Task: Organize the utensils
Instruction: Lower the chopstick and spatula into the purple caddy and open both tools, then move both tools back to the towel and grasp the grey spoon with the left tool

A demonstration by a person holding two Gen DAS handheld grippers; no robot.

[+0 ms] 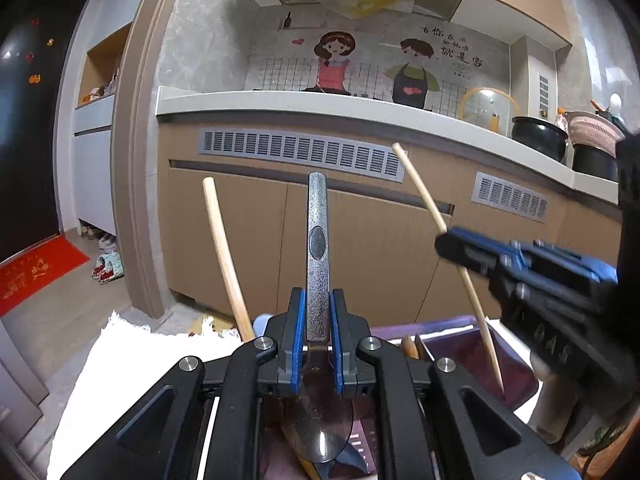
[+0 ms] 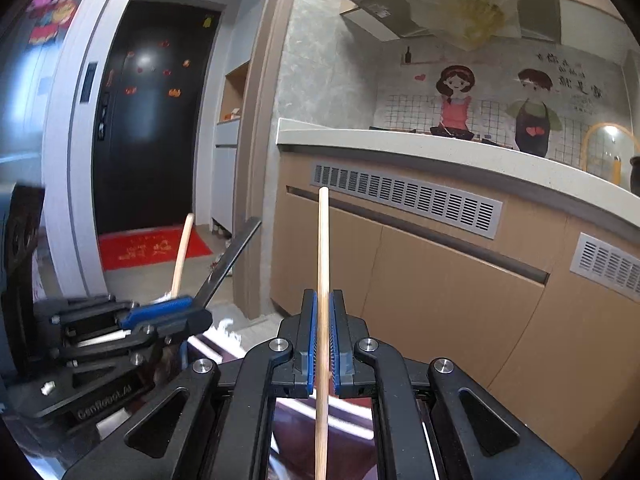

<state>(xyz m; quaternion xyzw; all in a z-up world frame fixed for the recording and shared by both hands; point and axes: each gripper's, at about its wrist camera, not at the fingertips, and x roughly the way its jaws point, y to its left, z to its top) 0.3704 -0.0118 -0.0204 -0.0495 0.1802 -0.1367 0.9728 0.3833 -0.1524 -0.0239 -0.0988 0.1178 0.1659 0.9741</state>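
Both grippers loaded, low over the purple tray.
Left gripper pinches a steel spoon handle-up; right gripper clamps one wooden chopstick upright.

Textured metal spoon (glossy bowl), smooth pale wooden chopstick, fluffy white cloth.

Silver speckled spoon, pale wood chopstick, black grippers with blue pads, maroon tray, tan cabinets, red doormat, white counter.
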